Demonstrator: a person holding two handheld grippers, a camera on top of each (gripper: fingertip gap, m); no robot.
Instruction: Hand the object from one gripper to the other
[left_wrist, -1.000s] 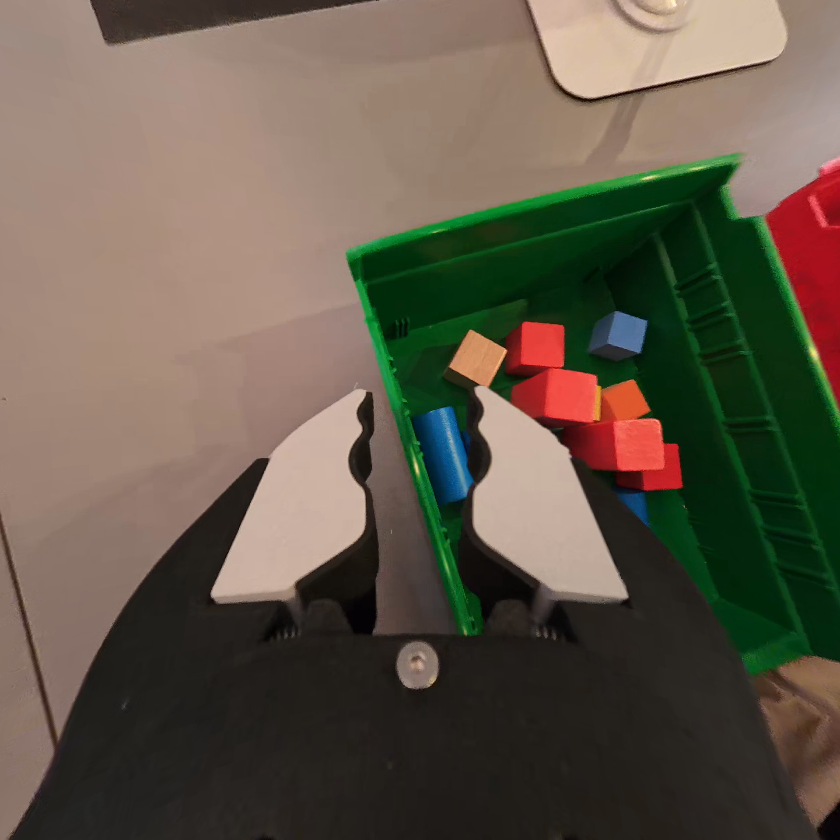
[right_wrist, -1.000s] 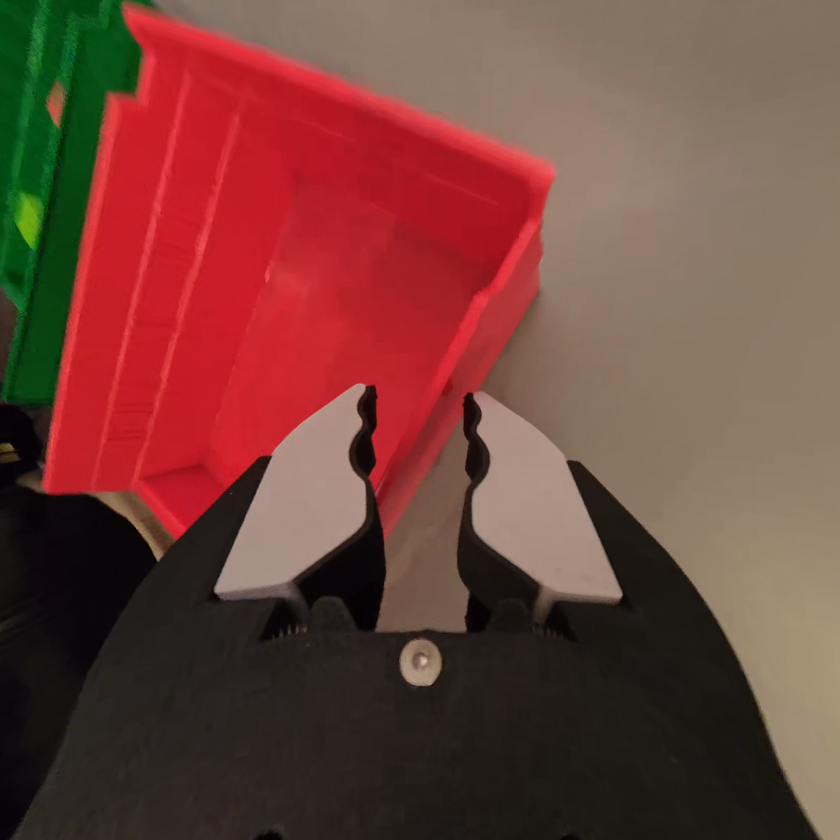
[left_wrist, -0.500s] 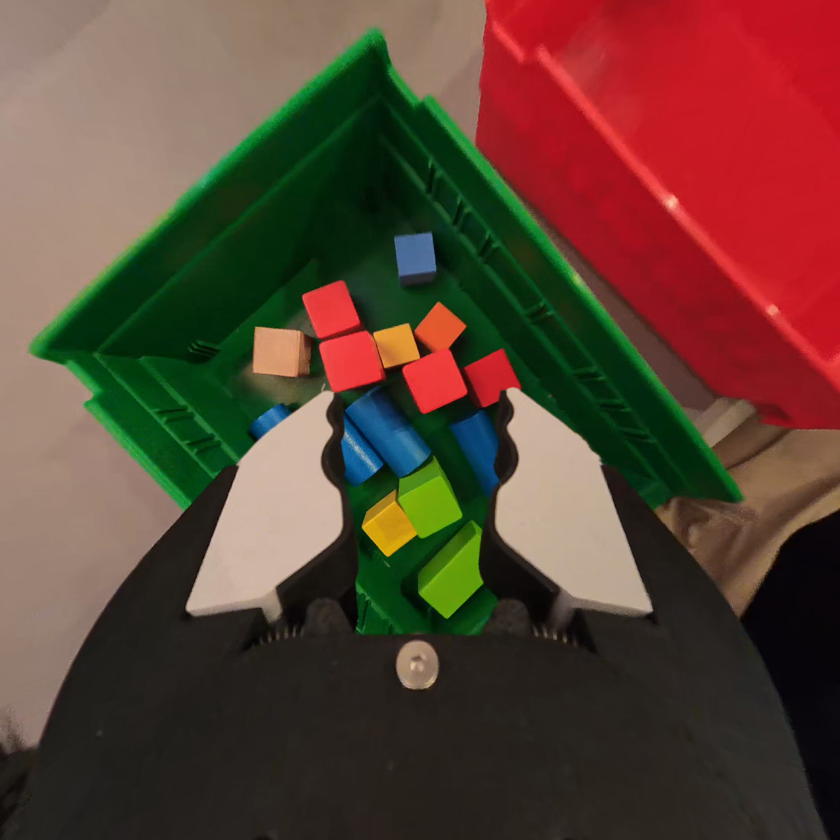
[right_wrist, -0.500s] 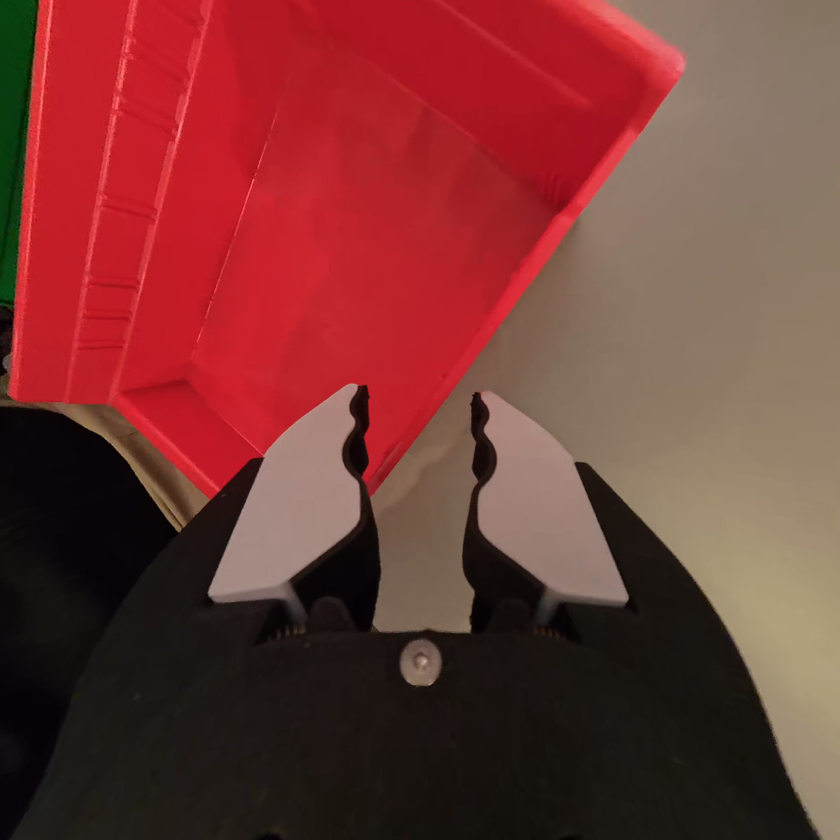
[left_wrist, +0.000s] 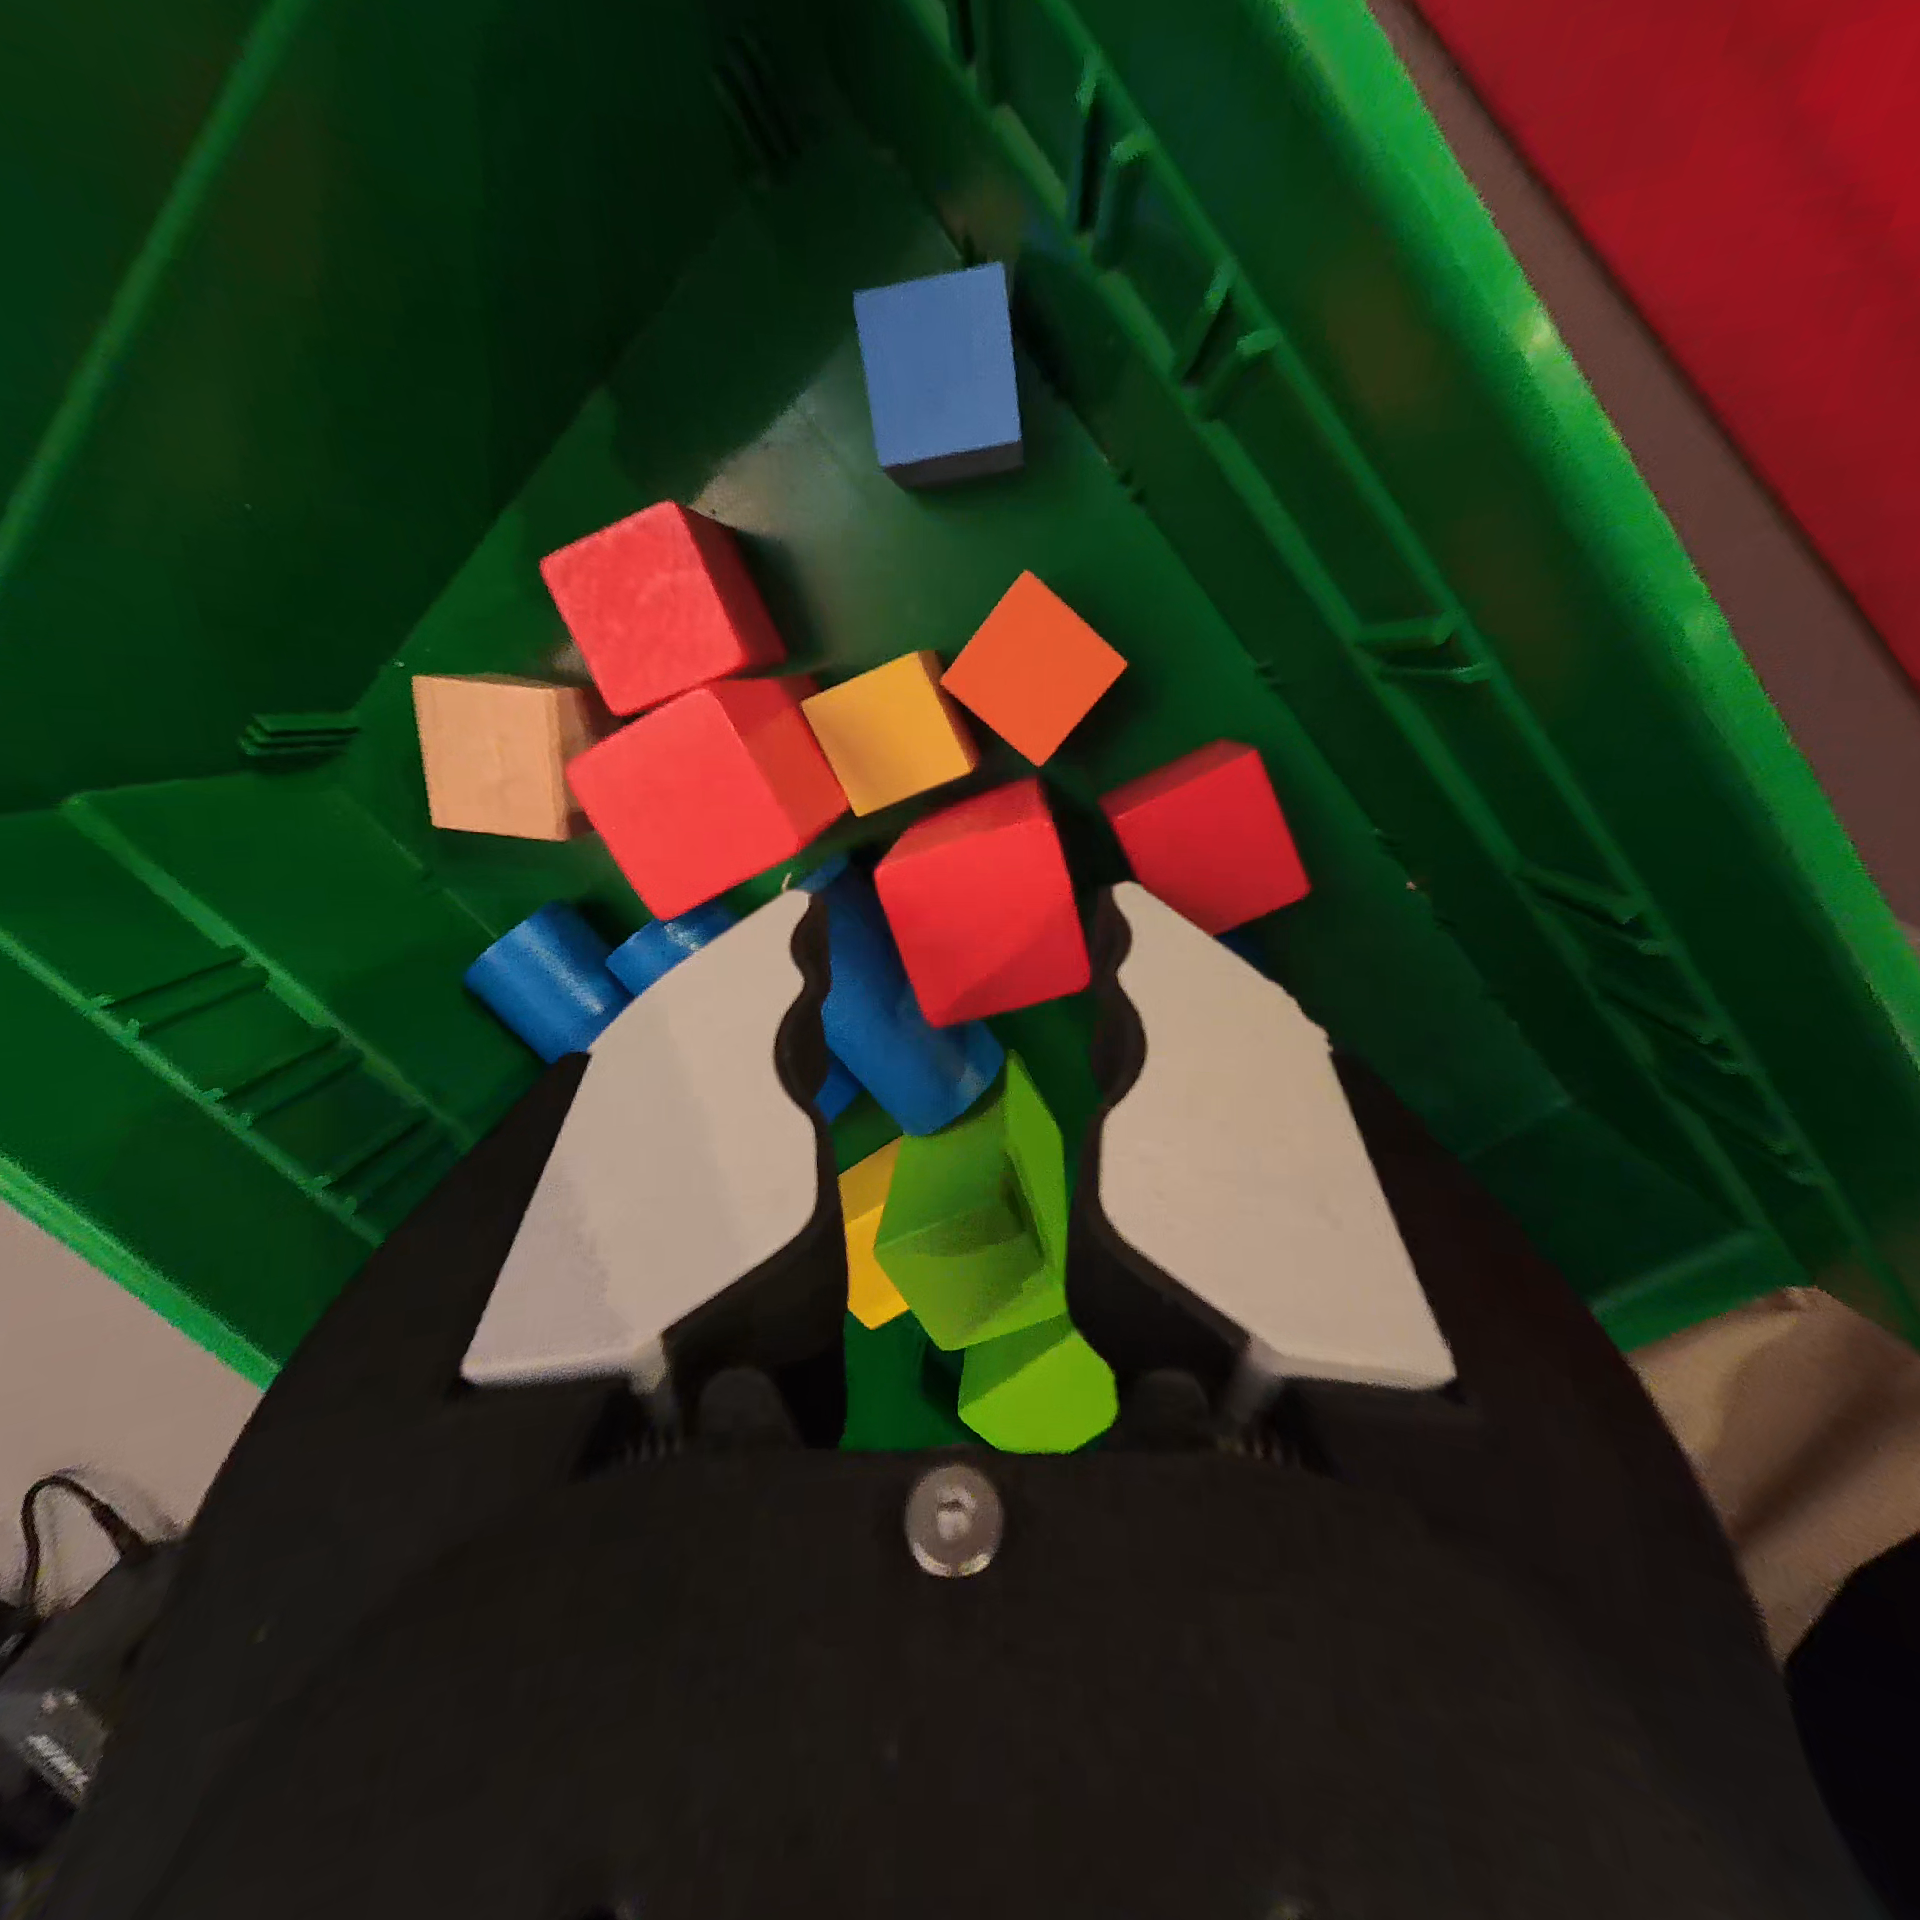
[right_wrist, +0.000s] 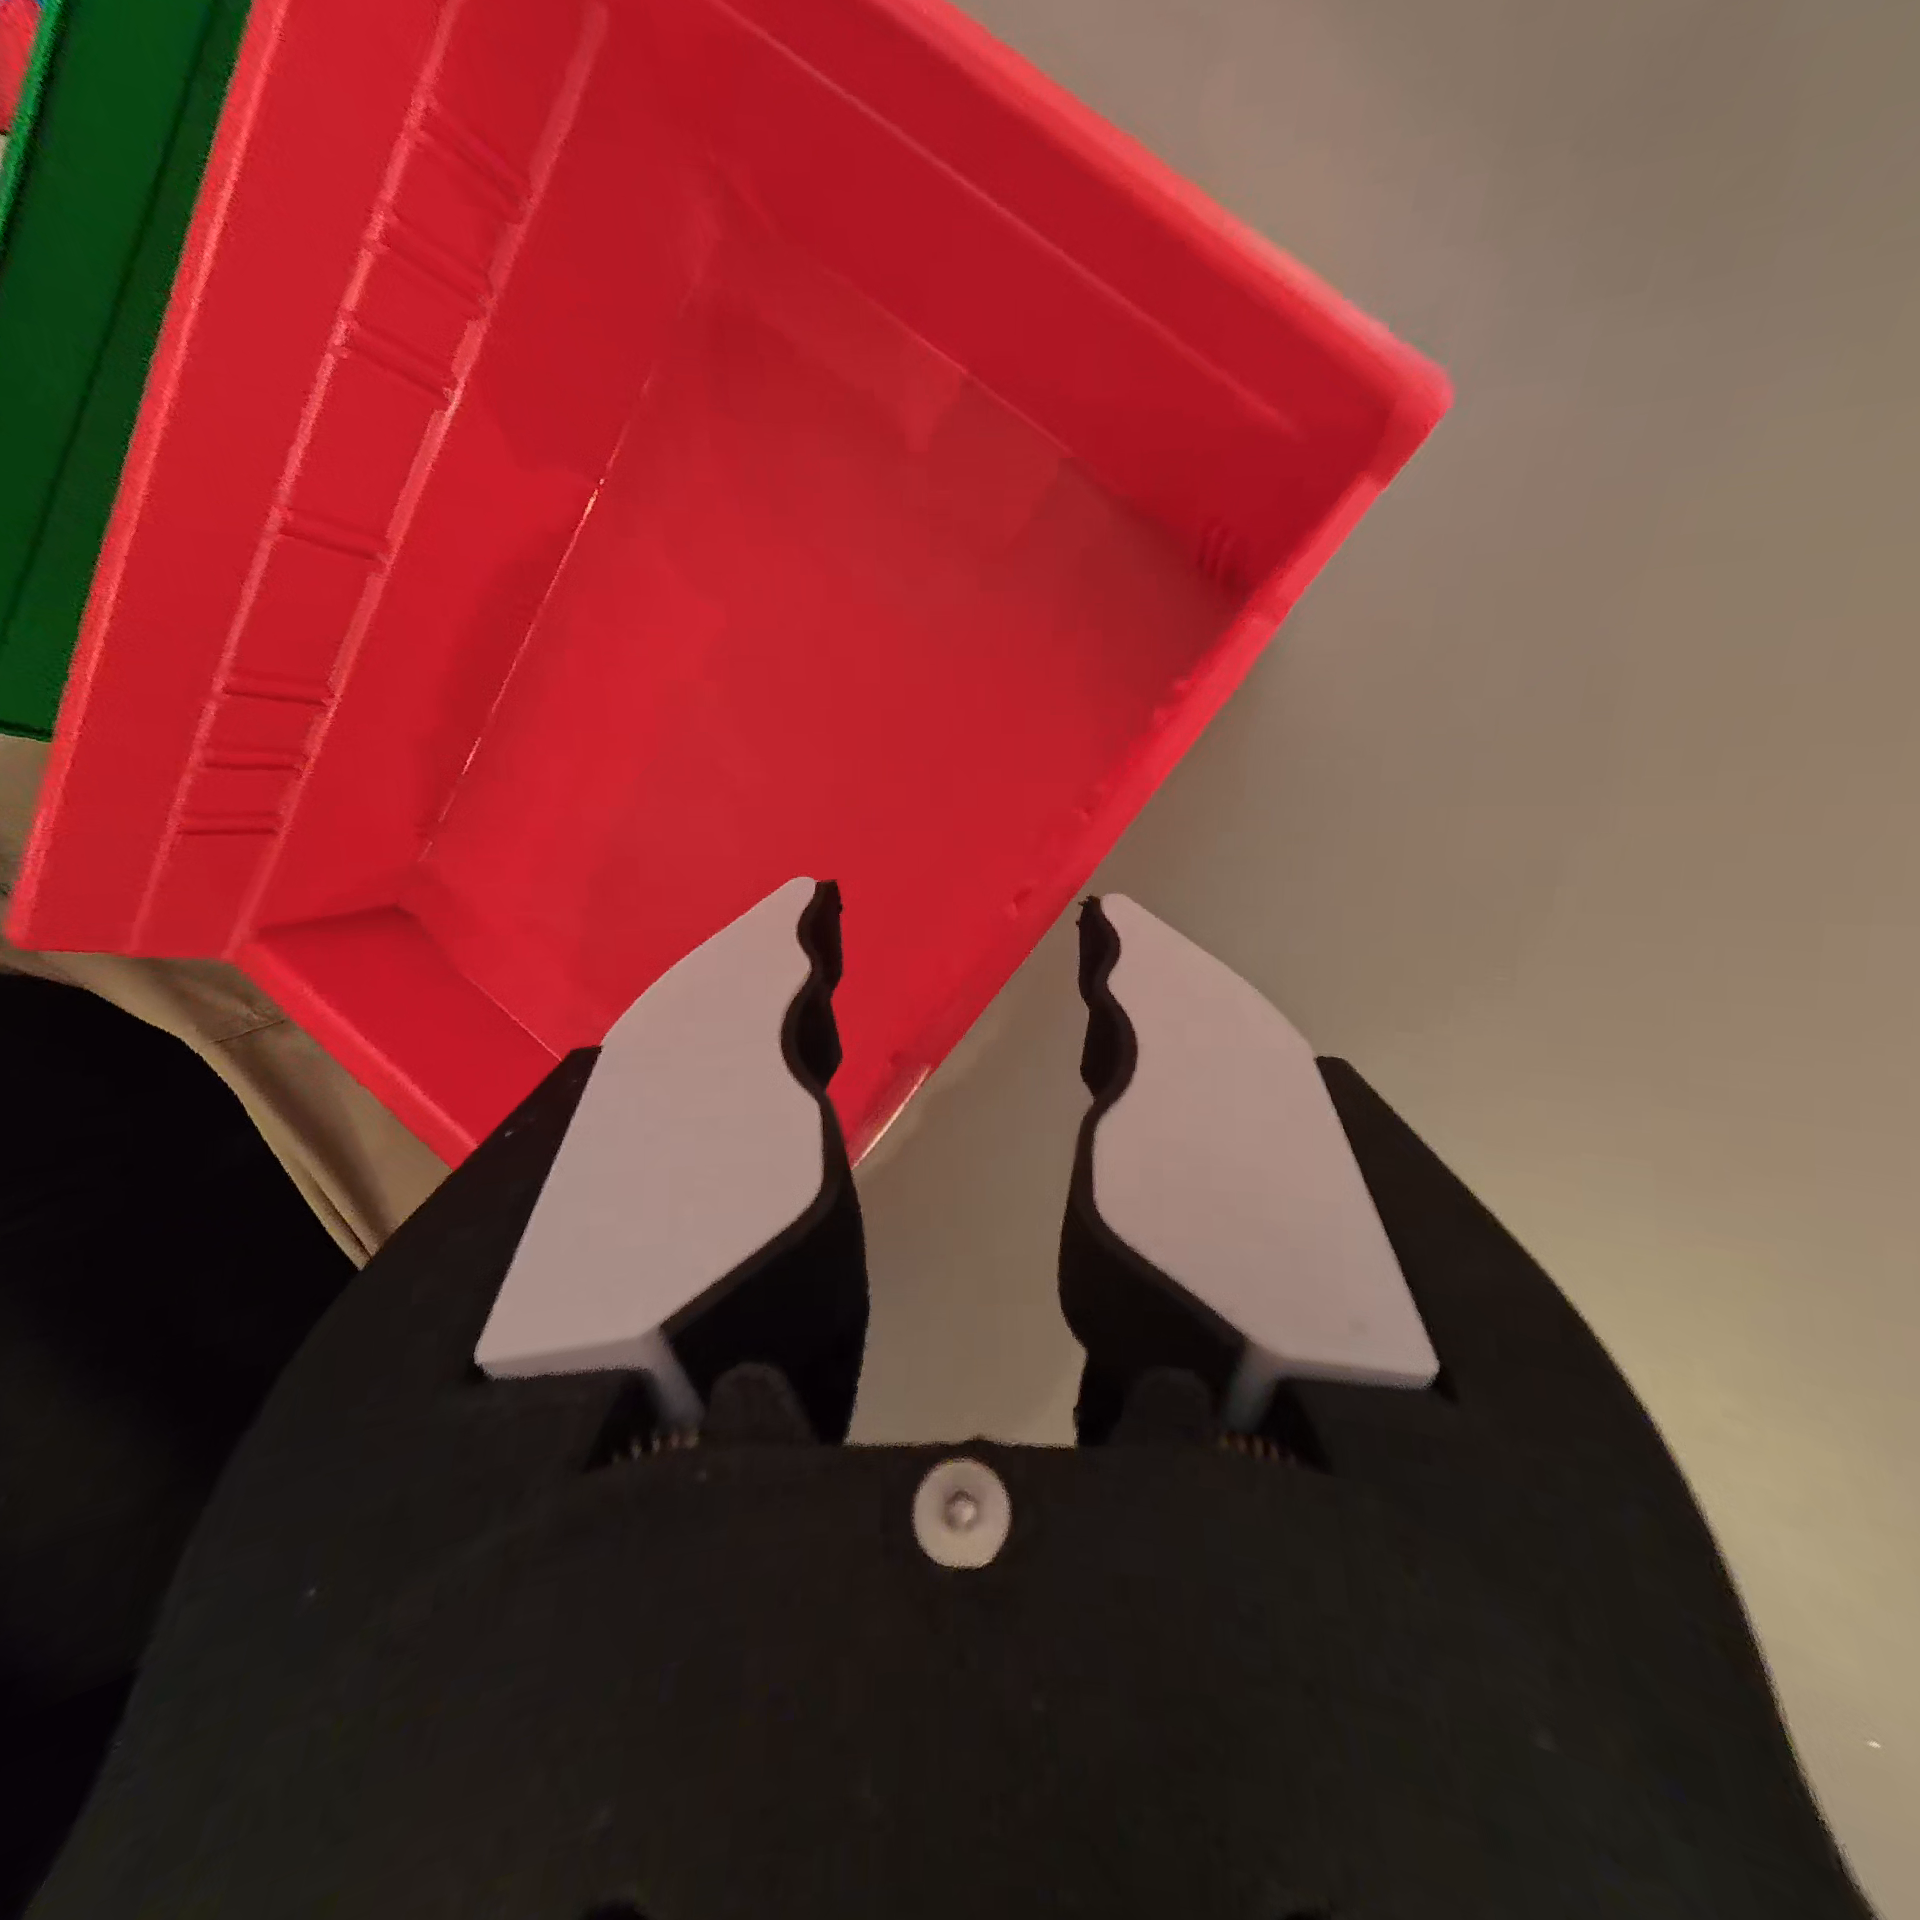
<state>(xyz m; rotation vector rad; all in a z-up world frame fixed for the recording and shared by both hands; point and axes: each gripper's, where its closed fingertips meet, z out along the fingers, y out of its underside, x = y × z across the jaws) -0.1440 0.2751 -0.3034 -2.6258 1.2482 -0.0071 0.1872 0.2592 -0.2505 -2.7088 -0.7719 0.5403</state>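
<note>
In the left wrist view my left gripper (left_wrist: 956, 914) is open and low inside a green bin (left_wrist: 1226, 499) full of wooden blocks. A red cube (left_wrist: 977, 894) lies between its fingertips, with gaps on both sides. Under it are a blue cylinder (left_wrist: 894, 1049) and light green blocks (left_wrist: 977, 1247). Other red cubes (left_wrist: 655, 603), a yellow-orange cube (left_wrist: 888, 732), an orange cube (left_wrist: 1034, 665), a tan cube (left_wrist: 494, 753) and a blue block (left_wrist: 940, 369) lie farther in. In the right wrist view my right gripper (right_wrist: 956, 909) is open and empty above the near corner of a red bin (right_wrist: 790, 644).
The red bin holds nothing that I can see and stands right beside the green bin (right_wrist: 73, 364) on a grey table (right_wrist: 1610, 727). The red bin's side (left_wrist: 1714, 260) shows at the upper right of the left wrist view. A black cable (left_wrist: 62, 1507) lies at lower left. The gap from one gripper's tips to the other's is roughly 35 centimeters. The blue cylinder (left_wrist: 894, 1049) lies some 5 centimeters from my left tips, 35 centimeters from my right tips.
My left gripper swung over the green bin, went down among the blocks and opened wider, now framing a red cube. My right gripper shifted a little over the red bin and opened slightly.
</note>
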